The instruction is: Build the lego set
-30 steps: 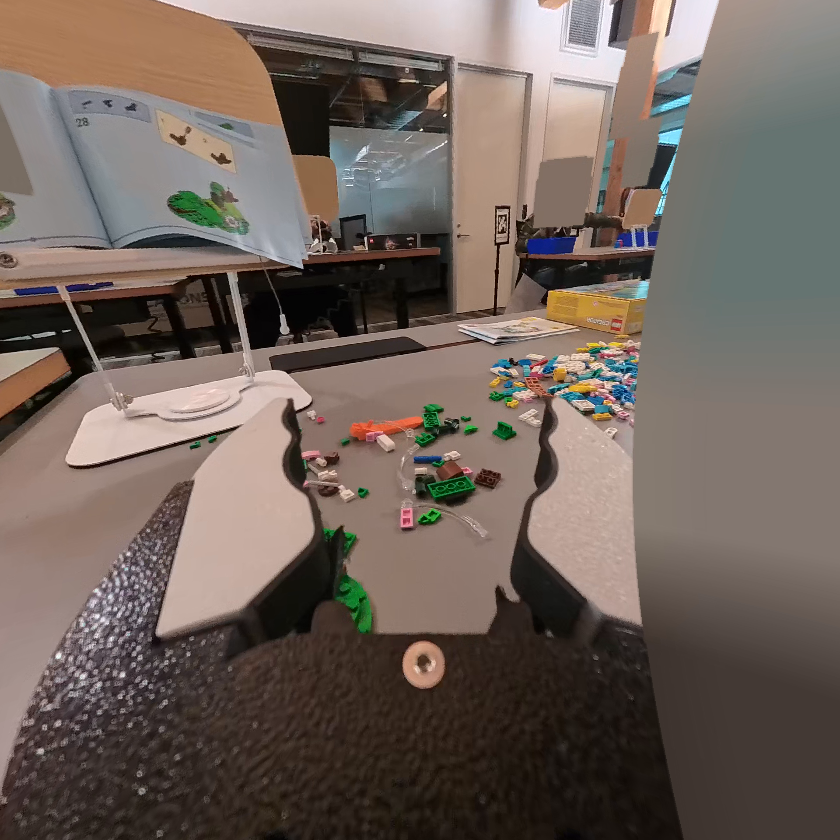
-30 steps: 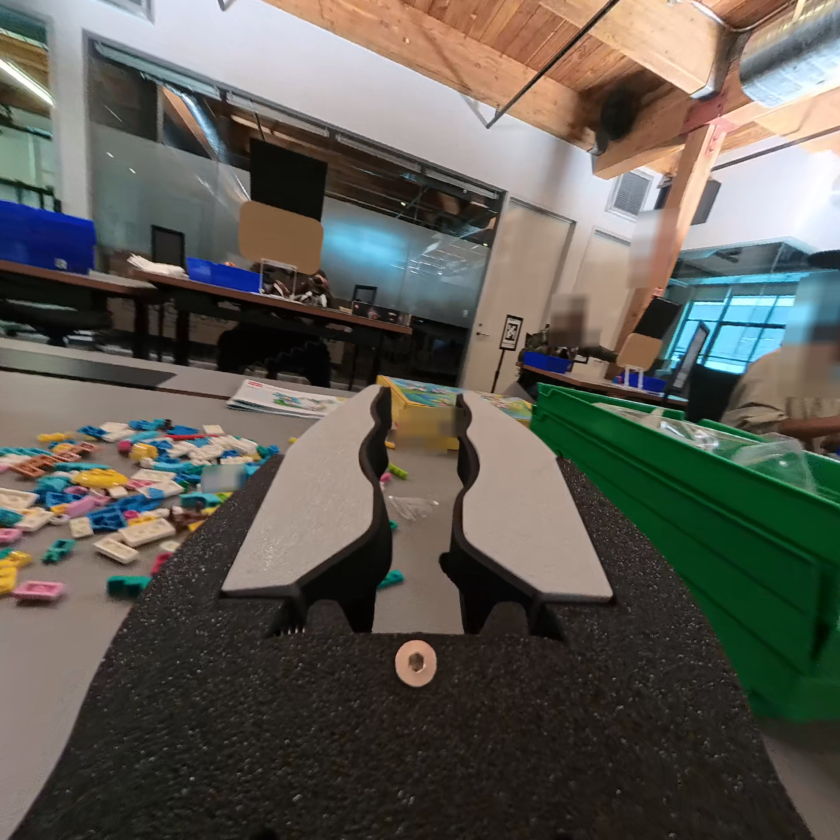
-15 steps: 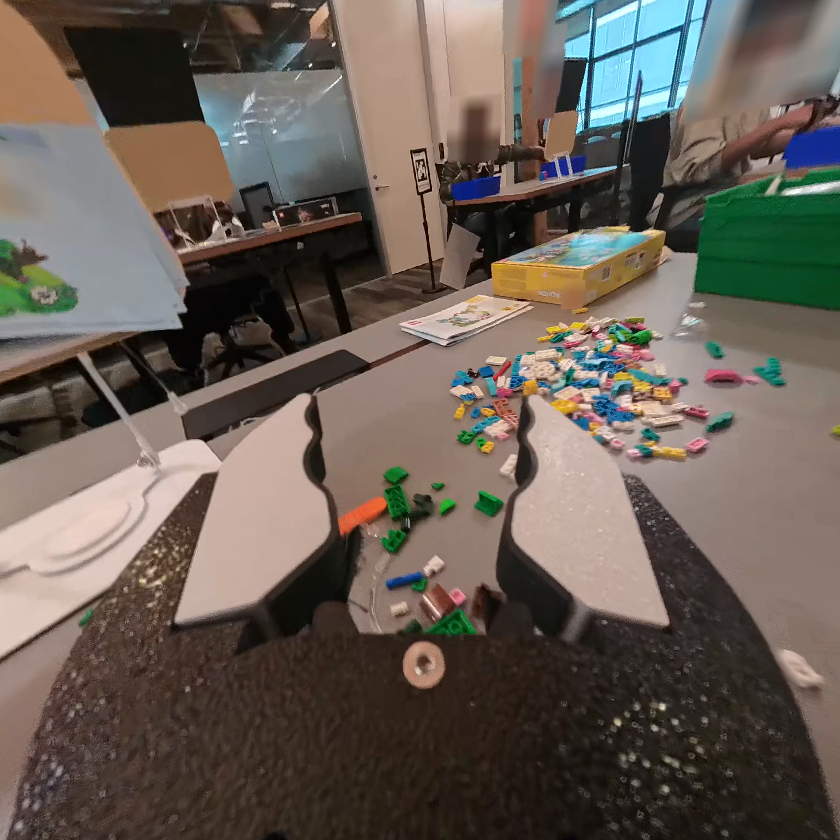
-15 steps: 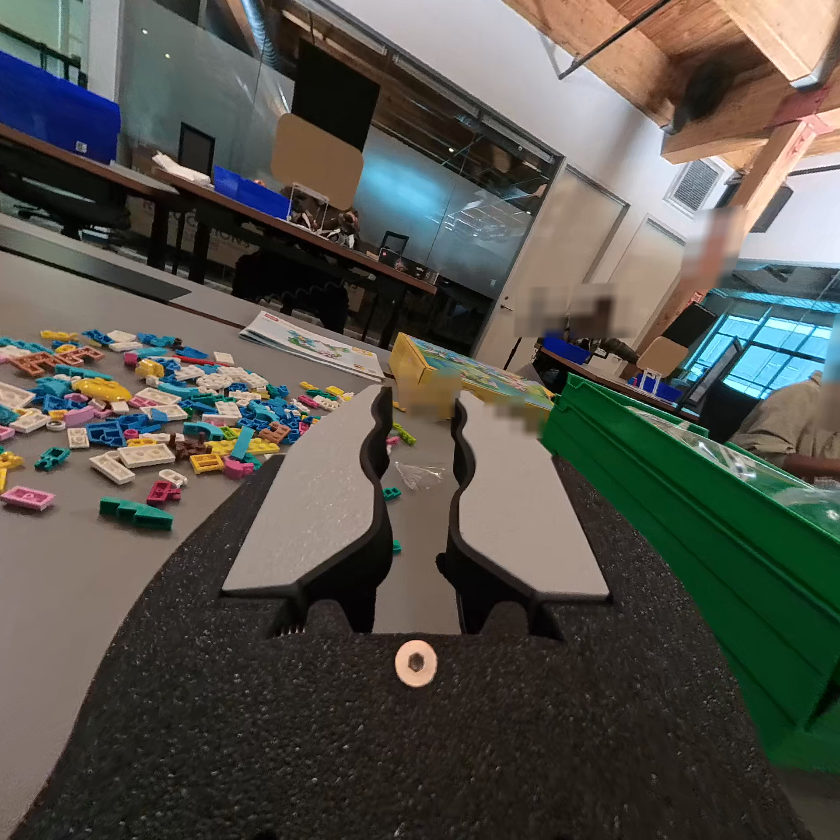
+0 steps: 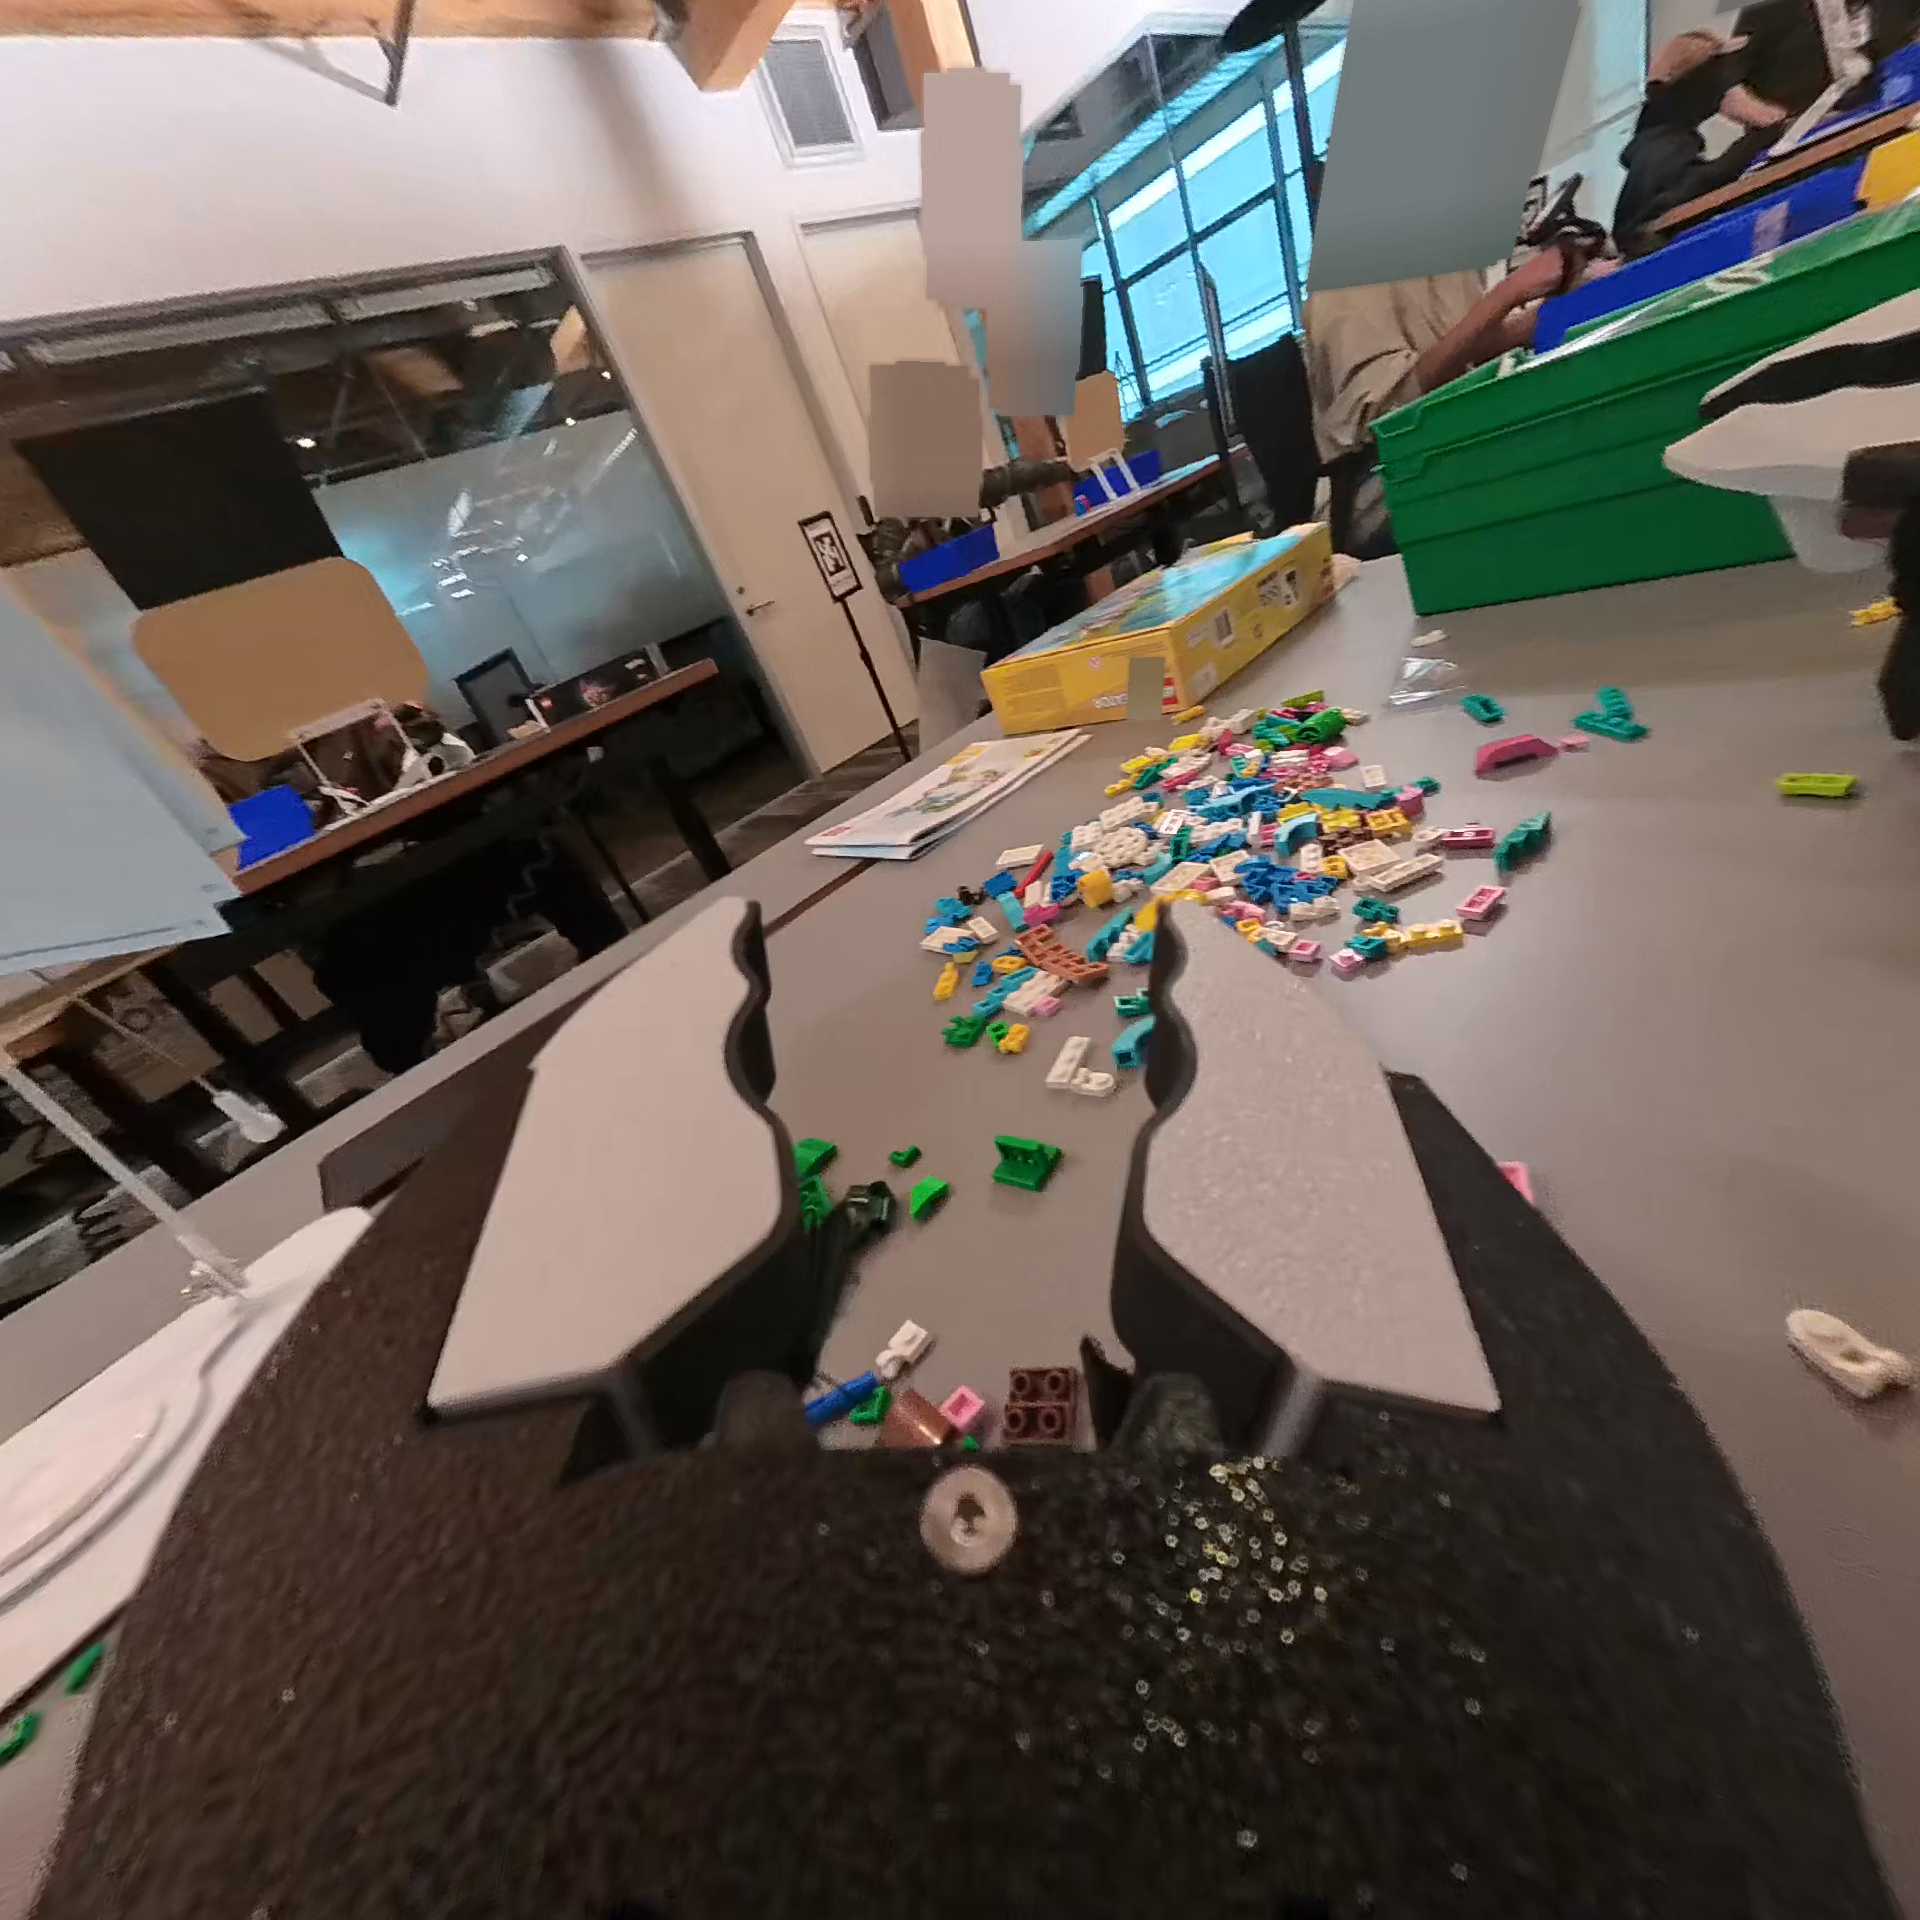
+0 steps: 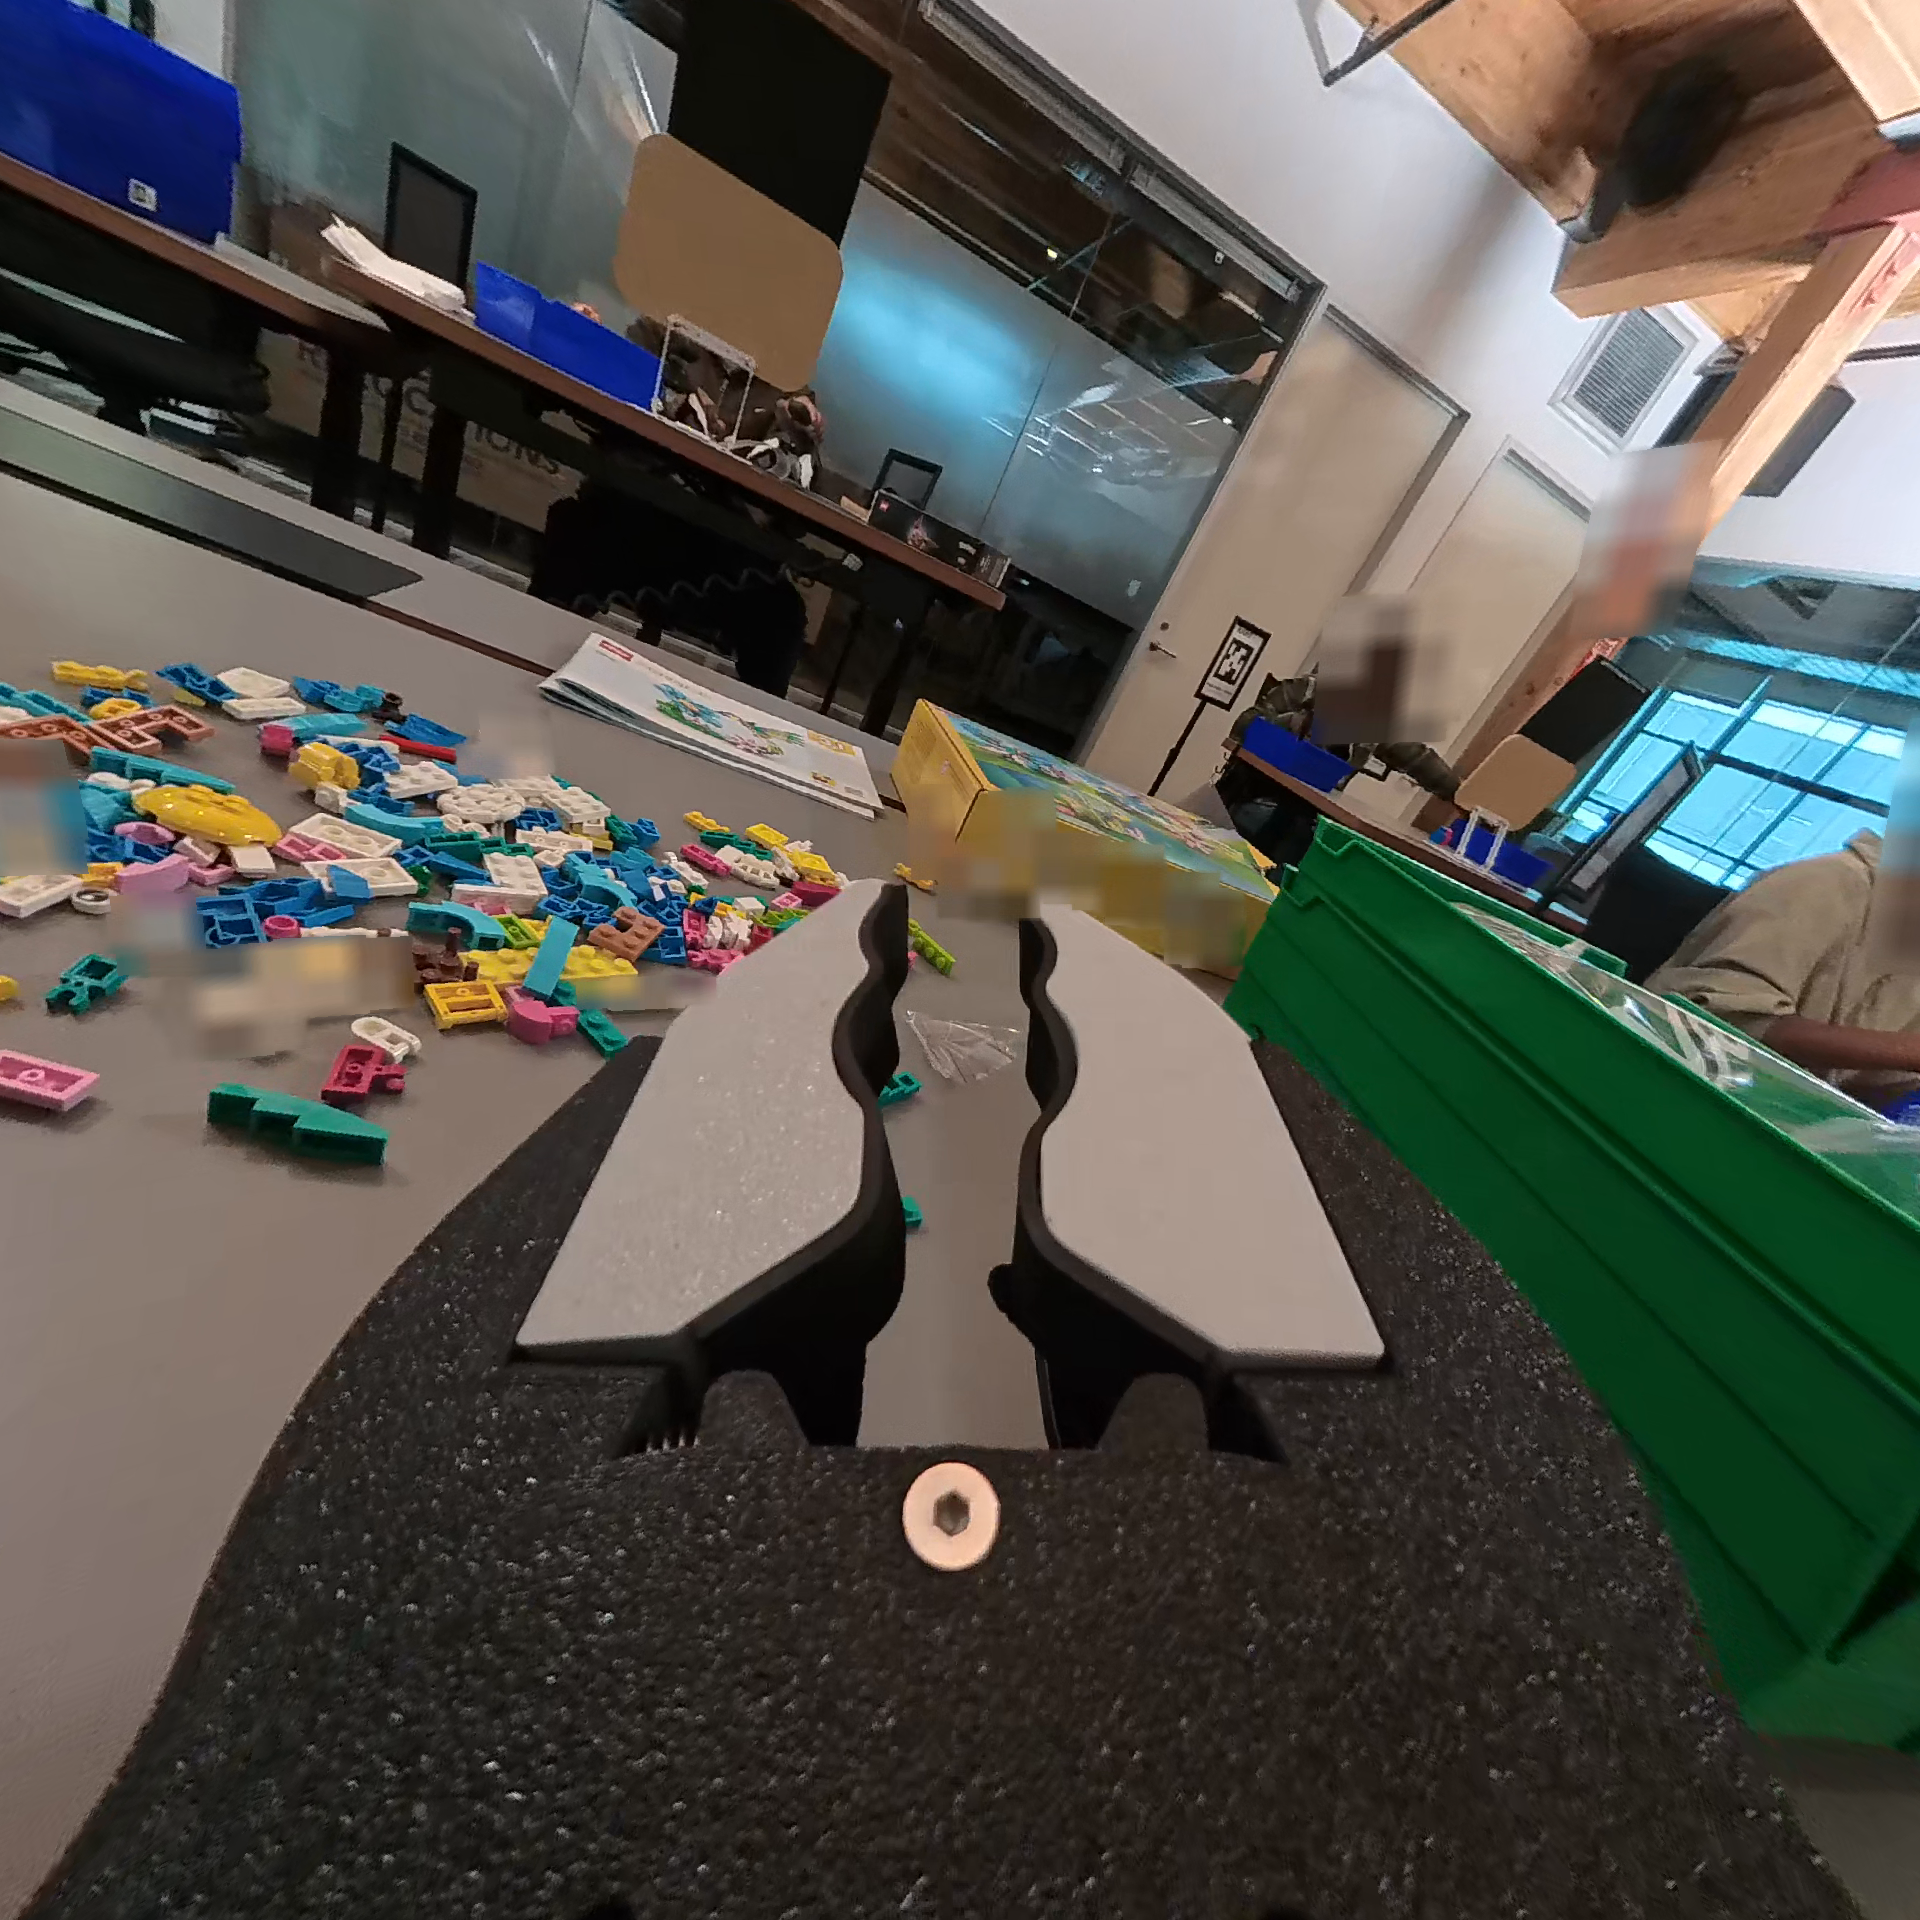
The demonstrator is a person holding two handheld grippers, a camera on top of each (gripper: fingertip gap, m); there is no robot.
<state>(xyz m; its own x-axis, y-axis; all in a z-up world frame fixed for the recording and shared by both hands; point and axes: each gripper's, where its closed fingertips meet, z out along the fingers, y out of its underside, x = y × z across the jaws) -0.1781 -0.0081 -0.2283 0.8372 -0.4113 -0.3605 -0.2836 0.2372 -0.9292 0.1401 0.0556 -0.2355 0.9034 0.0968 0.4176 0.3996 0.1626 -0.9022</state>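
Left gripper (image 5: 951, 935): grey-faced fingers spread wide, nothing between them, held low over the grey table (image 5: 1621, 1122). Under and between the fingers is a small scatter of loose pieces: a green slope brick (image 5: 1023, 1161), a few smaller green bits beside it, and close to the gripper base a dark brown 2x2 plate (image 5: 1042, 1405), a small pink piece (image 5: 961, 1409) and a blue bar (image 5: 840, 1395).

Main pile of mixed lego pieces (image 5: 1216, 862) (blue, white, pink, yellow, teal) lies on the table ahead of the left fingertips, well apart from them. Same pile (image 6: 416, 873) sits to the left in the right wrist view.

Right gripper (image 6: 961, 909): fingers close with a narrow gap left, gripping nothing. It's low over the table, between the pile and the stacked green plastic bins (image 6: 1558, 1195) on its right. A crumpled clear plastic bag (image 6: 961, 1042) lies on the table past the fingertips. A teal wedge piece (image 6: 296, 1122) lies apart from the pile, to the left.

Yellow cardboard set box (image 5: 1164, 634) lies flat behind the pile, closed instruction booklet (image 5: 945, 795) just beside it to the left. White stand base (image 5: 94, 1455) at far left edge of the left view. A person's arm (image 6: 1808, 966) shows behind the bins.
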